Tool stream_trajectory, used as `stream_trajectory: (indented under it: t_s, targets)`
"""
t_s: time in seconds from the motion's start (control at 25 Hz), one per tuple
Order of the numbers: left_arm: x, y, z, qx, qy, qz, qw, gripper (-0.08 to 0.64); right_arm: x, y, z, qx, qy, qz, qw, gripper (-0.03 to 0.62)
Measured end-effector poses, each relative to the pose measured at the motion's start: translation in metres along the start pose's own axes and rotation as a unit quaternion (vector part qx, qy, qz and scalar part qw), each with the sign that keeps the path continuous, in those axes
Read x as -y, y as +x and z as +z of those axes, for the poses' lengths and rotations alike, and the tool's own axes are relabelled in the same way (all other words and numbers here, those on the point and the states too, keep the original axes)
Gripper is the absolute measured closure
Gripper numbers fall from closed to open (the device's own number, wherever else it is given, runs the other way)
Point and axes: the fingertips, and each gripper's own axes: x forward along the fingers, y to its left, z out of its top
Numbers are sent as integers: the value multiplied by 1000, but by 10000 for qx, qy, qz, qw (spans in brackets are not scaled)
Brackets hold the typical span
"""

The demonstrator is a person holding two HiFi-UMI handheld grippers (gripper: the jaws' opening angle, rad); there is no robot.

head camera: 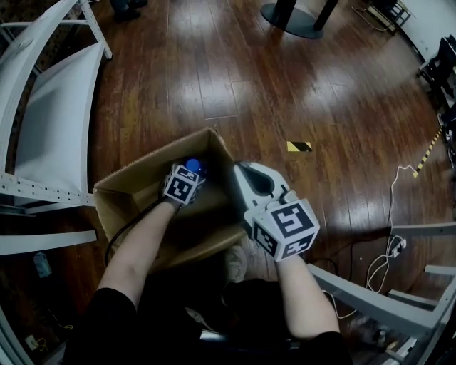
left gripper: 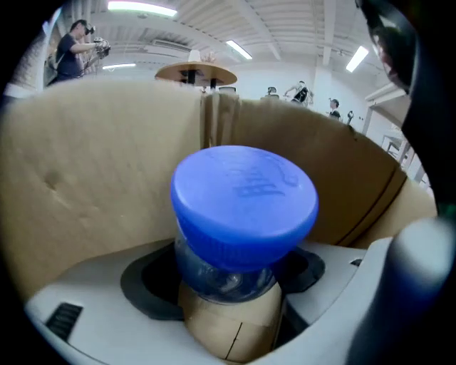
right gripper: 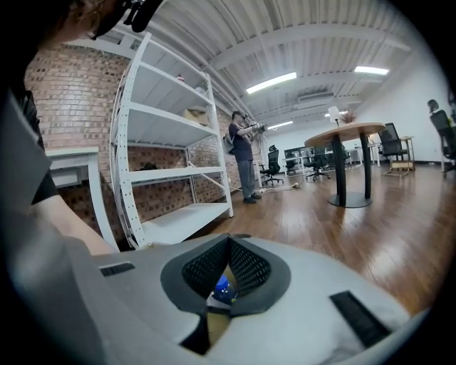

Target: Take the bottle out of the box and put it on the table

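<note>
An open cardboard box [head camera: 128, 196] sits on the wooden floor. Inside stands a clear bottle with a blue cap [head camera: 193, 167], which fills the left gripper view [left gripper: 244, 207]. My left gripper [head camera: 190, 173] reaches down into the box. Its jaws stand either side of the bottle's neck [left gripper: 224, 285] just under the cap, with dark gaps still showing at the pads. My right gripper [head camera: 239, 172] is at the box's right wall, and its pads [right gripper: 251, 269] are closed together over the cardboard edge [right gripper: 217, 324]. The blue cap [right gripper: 222, 287] peeks through below them.
White metal shelving [head camera: 43, 135] stands close on the left, and a white frame [head camera: 385, 299] on the lower right. Cables [head camera: 388, 249] and a yellow-black strip [head camera: 299, 146] lie on the floor. A round table's base [head camera: 292, 18] is far ahead. A person [right gripper: 242, 160] stands in the distance.
</note>
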Motion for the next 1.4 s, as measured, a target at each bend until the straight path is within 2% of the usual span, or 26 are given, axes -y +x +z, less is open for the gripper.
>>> stream_trajectory:
  t_s: [0.16, 0.28, 0.52, 0.88, 0.96, 1.04, 1.12, 1.24, 1.4]
  targets:
    - [4, -50, 42, 634, -262, -305, 9972, 198, -6, 10, -5, -171, -349, 106, 9992, 588]
    - [-2, -88, 61, 932, -407, -313, 9943, 196, -2, 16, -5, -211, -467, 36, 9987, 588]
    - [-23, -162, 85, 1457, -348, 11, 9887, 198, -7, 34, -7, -296, -662, 21, 9974, 588]
    - [-71, -255, 100, 2067, -739, 539, 9741, 198, -49, 82, 16, -149, -1125, 481, 9924, 588]
    - [-81, -278, 103, 2171, -853, 643, 9703, 198, -56, 97, 22, -97, -1184, 464, 9918, 588]
    - [-90, -307, 105, 2166, -917, 741, 9691, 198, -58, 105, 22, -225, -978, 329, 9944, 588]
    - [-99, -345, 111, 2097, -913, 948, 9689, 198, -62, 108, 26, -609, -501, 366, 9962, 588]
    - [-101, -409, 130, 2079, -1049, 1308, 9637, 198, -69, 87, 62, -989, -188, 696, 9925, 589]
    - [-83, -489, 167, 2135, -1428, 1356, 9569, 198, -62, 30, 145, -955, -304, 294, 9945, 589]
